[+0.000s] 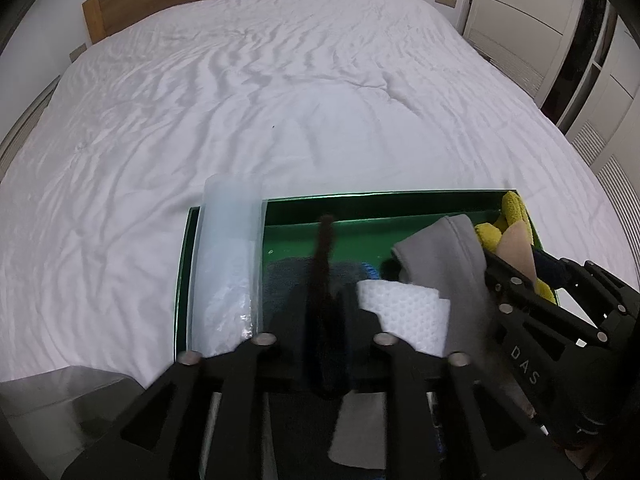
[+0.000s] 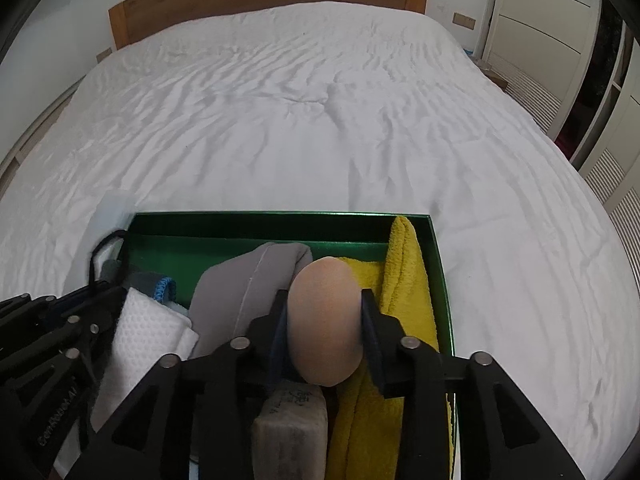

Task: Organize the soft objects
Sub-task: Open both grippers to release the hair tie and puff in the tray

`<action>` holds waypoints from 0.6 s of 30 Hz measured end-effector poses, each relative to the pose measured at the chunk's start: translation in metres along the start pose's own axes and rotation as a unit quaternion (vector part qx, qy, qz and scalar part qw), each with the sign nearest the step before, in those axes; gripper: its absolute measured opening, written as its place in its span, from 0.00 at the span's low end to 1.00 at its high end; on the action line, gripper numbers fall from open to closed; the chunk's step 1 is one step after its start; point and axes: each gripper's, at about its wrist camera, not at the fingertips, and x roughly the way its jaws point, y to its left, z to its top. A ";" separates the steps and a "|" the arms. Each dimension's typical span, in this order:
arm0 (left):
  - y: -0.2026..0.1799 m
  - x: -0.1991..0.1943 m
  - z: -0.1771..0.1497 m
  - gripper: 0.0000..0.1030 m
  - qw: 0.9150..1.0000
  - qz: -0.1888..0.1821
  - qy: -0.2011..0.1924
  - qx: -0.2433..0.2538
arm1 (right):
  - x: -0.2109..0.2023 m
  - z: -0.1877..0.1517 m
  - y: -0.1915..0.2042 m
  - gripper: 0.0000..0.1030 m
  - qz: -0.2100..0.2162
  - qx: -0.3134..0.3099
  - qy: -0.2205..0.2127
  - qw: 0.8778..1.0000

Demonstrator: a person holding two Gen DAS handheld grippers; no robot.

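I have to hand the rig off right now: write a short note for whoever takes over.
Left gripper: shut on a dark fabric strip, over the green box.
Right gripper: shut on a beige soft pad, above the box.
Already in the box: yellow towel, grey cloth, white mesh cloth. A clear plastic bag lies over the box's left edge.
Left: place both held items in the box.

The tray [image 2: 440, 280] lies on the bed [image 2: 320, 120], the towel [image 2: 404, 280] along its right wall.
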 end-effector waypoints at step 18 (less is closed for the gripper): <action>0.007 -0.033 0.009 0.57 0.999 0.007 -0.050 -0.011 | -0.046 -0.002 0.003 0.60 -0.007 -0.008 -0.046 0.999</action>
